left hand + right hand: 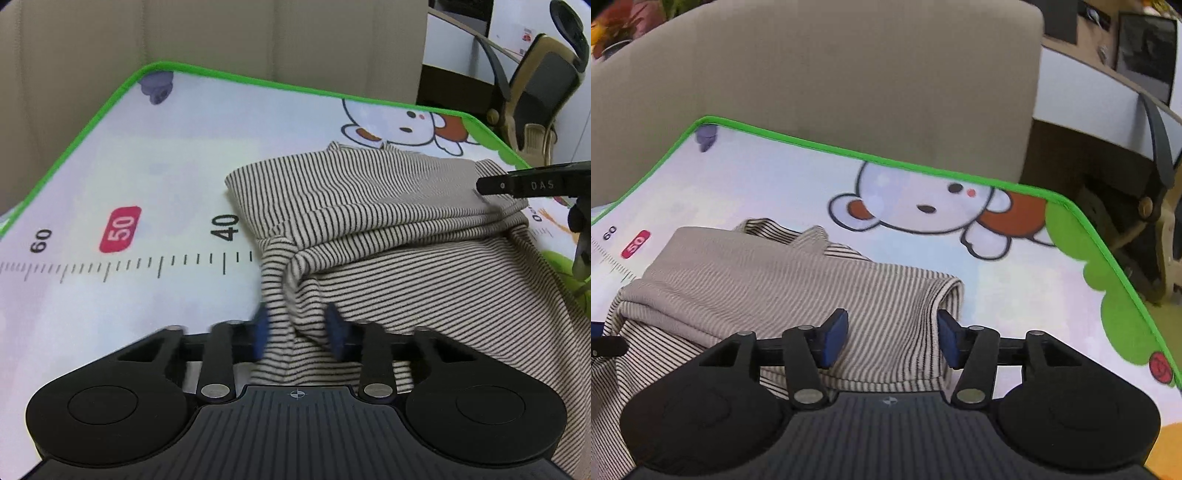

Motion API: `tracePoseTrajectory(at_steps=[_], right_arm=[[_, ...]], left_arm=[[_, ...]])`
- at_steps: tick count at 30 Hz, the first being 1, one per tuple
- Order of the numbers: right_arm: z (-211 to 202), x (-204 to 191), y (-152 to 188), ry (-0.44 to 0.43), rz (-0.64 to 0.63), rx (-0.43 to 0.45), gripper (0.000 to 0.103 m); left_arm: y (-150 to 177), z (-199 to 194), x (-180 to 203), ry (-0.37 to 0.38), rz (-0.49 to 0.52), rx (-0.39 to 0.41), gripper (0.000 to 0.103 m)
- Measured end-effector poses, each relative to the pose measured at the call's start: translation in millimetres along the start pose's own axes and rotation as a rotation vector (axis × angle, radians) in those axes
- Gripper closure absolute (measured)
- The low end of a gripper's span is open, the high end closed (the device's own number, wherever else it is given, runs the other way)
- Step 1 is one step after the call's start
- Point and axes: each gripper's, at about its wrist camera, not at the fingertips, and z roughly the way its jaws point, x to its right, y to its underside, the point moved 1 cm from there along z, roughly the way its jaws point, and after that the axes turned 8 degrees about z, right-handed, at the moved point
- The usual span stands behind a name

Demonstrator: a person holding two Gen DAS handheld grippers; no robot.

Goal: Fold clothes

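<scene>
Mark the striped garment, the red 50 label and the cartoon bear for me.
striped garment (369,192), left wrist view, on its folded upper layer.
red 50 label (120,229), left wrist view, on the middle of the red patch.
cartoon bear (916,195), right wrist view, on its white face.
</scene>
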Motion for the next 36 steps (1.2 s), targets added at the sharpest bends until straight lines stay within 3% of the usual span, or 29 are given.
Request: tracePoseTrajectory(at_steps=[5, 9, 13, 16, 18, 21, 23, 26, 30, 33, 36], right_arm=[[-9.5, -8.3, -0.4, -0.028, -0.039, 0.018, 0.048], [-20.5, -10.3, 3.5, -0.060, -0.040, 0.023, 0.048], [-39.4, -11.1, 23.9, -0.149, -0.007, 0.006, 0.048], [-34.8, -13.4, 49.7, -0.161, 0.003, -0.098, 0.046], [-33.6, -16.8, 61.2, -0.157, -0.018, -0.119, 0.043], [-33.6, -23.0, 75.1, -0.148, -0.065, -0.120, 0.033], [-33.4, -24.0, 75.0, -0.144, -0.059, -0.117, 0.033], [-34.9, -20.2, 61.6, -0.115, -0.051, -0.076, 0.036], [-32.8, 2.8, 20.5, 0.093, -0.082, 0.094, 0.041], [-32.6, 42.3, -11.0, 0.187, 0.072, 0.161, 0.041], [-36.7, 63.8, -17.9, 0.158, 0.156, 0.173, 0.041]], left_arm=[[14.5, -17.2, 0.0, -0.003, -0.085, -0.045, 0.091], [28.0, -32.2, 4.2, -0.048, -0.082, -0.069, 0.092], [26.8, -37.7, -3.1, -0.104, -0.075, -0.076, 0.091], [18.2, -39.2, -11.4, -0.141, -0.100, -0.046, 0.089], [11.1, -40.4, -16.0, -0.191, -0.106, -0.016, 0.089], [-0.2, -42.0, -25.8, -0.177, -0.152, 0.011, 0.087], [-7.5, -44.8, -28.4, -0.157, -0.166, 0.038, 0.078], [-14.2, -49.0, -15.6, -0.125, -0.106, 0.084, 0.059], [-15.0, -44.4, 2.8, -0.090, -0.042, 0.085, 0.049], [-12.5, -38.1, 8.3, -0.062, -0.026, 0.061, 0.038], [-9.6, -33.5, 8.8, -0.063, -0.020, 0.044, 0.035]])
